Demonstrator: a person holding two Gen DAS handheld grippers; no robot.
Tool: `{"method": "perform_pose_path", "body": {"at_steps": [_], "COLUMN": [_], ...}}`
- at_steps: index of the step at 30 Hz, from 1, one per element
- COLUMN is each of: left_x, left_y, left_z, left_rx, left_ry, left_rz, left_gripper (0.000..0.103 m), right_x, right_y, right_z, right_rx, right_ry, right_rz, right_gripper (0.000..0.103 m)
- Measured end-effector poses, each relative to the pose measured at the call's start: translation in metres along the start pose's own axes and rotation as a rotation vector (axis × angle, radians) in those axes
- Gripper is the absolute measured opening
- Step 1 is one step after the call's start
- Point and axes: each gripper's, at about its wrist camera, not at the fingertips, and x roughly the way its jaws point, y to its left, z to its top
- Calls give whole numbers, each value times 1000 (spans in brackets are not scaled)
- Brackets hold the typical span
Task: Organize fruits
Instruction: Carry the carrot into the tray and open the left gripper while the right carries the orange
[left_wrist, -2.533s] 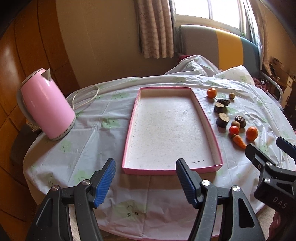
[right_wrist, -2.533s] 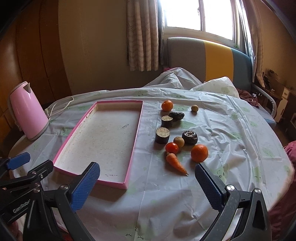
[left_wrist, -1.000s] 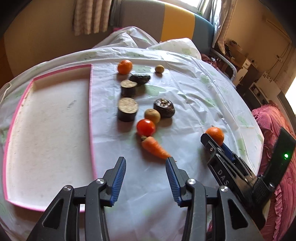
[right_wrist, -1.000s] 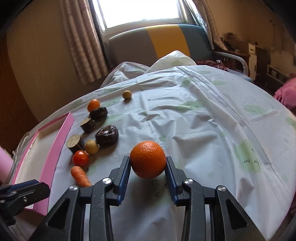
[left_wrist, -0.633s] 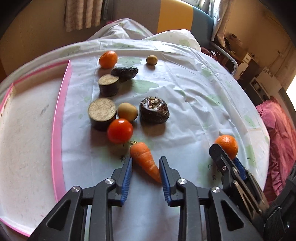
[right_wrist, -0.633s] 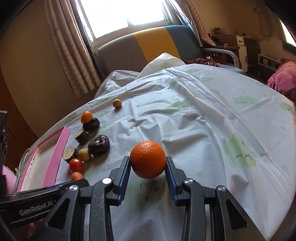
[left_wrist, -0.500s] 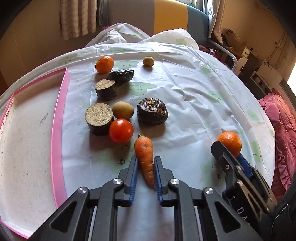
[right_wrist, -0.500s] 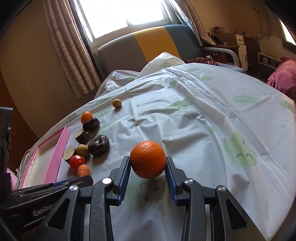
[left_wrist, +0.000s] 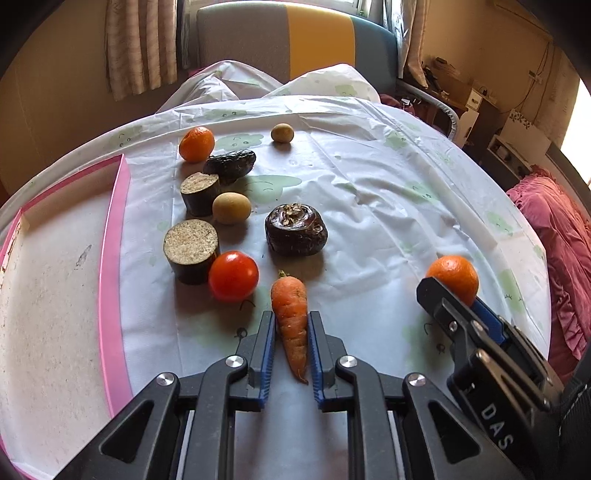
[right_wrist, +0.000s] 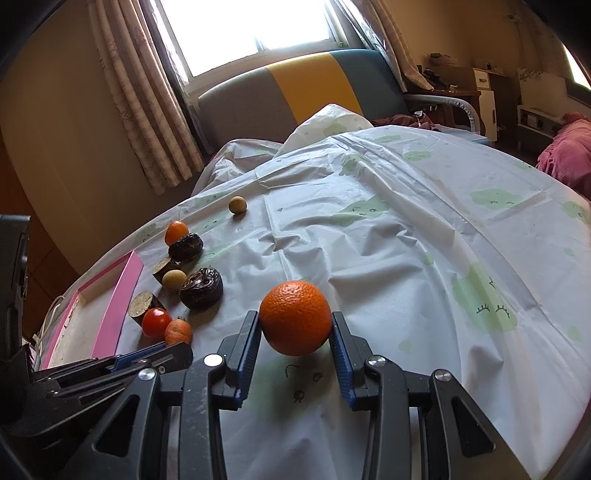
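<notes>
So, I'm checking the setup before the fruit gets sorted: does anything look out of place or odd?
Nothing is spilled or broken. Two oddities: the tablecloth is rumpled into creases mid-table, and the pink tray holds no produce and looks stained. The left gripper clamps a carrot, not a fruit; the right gripper holds an orange.

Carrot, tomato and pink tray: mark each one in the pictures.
carrot (left_wrist: 290, 306), left wrist view, on its thick upper half.
tomato (left_wrist: 233, 276), left wrist view, middle of its red skin.
pink tray (left_wrist: 112, 258), left wrist view, on its right rim.
</notes>
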Motion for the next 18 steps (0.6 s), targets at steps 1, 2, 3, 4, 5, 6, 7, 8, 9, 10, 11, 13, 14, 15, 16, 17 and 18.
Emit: {"method": "perform_pose_path", "body": {"at_steps": [1, 2, 3, 4, 5, 6, 7, 8, 9, 10, 11, 13, 14, 15, 16, 17, 18], "left_x": [-3, -6, -9, -12, -16, -20, -24, -29, -33, -37, -42, -53, -59, -65, -72, -78, -84], "left_y": [3, 7, 11, 14, 17, 20, 21, 23, 25, 27, 29, 33, 36, 38, 41, 45, 49], "left_z": [-3, -5, -9, -12, -15, -19, -22, -25, -27, -30, -33, -37, -39, -41, -43, -45, -47], "left_rx": [-17, -38, -59, -73, -81, -85, -87, -90, -95, -99, -102, -109, -111, -109, -107, -107, -107], "left_ry": [-1, -2, -2, -2, -5, -9, -14, -17, -21, -26, -31, -48, -61, -77, -94, -111, -128], "left_rz": [-8, -18, -29, -38, -43, -44, -46, -50, -55, -59, -63, -73, -77, -73, -67, -61, -48], "left_gripper": [17, 17, 17, 17, 17, 17, 17, 17, 17, 17, 17, 17, 17, 17, 17, 17, 17], "right_x": [0, 0, -1, -2, -3, -3, -3, -4, -4, -4, -5, -6, -7, -7, -9, -10, -11], "right_y": [0, 1, 1, 2, 3, 5, 6, 8, 9, 11, 12, 15, 17, 19, 22, 26, 30], "right_z": [0, 0, 0, 0, 0, 0, 0, -1, -1, -1, -2, -2, -3, -3, -4, -5, -7], "right_rx": [0, -2, -5, -9, -15, -22, -28, -34, -41, -48, -56, -71, -79, -88, -100, -116, -132], "right_ry": [-1, -3, -6, -10, -11, -12, -12, -12, -14, -15, -17, -19, -20, -22, -26, -29, -31], "right_rz": [4, 9, 15, 19, 23, 26, 29, 32, 34, 36, 39, 48, 60, 74, 86, 98, 114], "right_gripper": [38, 38, 38, 38, 38, 38, 38, 38, 38, 38, 38, 38, 38, 38, 38, 38, 38]}}
